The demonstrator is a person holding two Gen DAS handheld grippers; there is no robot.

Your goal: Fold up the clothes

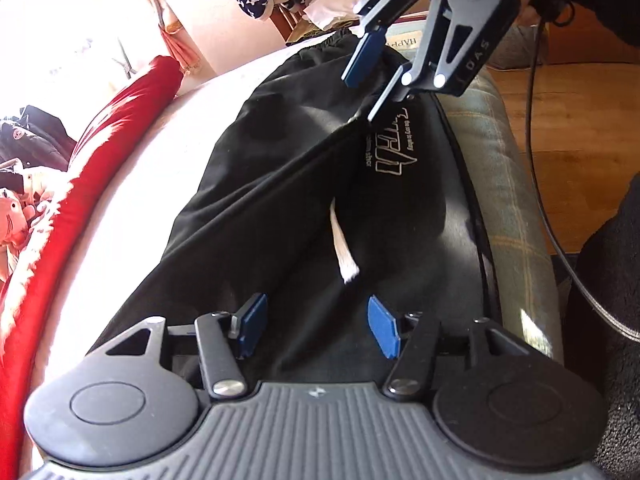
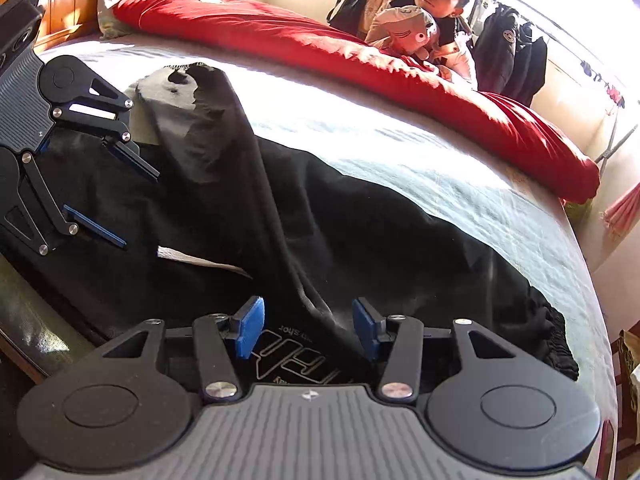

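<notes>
Black trousers with a white printed logo lie spread on the bed, and a white drawstring rests on them. My left gripper hovers open just over the cloth, holding nothing. My right gripper is open near the logo, its lower finger touching a raised ridge of fabric. In the right wrist view that ridge of the trousers runs between the open pads of the right gripper, above the logo. The left gripper shows open at the left. The elastic waistband is at the right.
White bed sheet surrounds the trousers, with a red duvet along the far side. A person holding a plush toy sits behind it, near hanging jackets. The plaid bed edge, a cable and wooden floor lie close by.
</notes>
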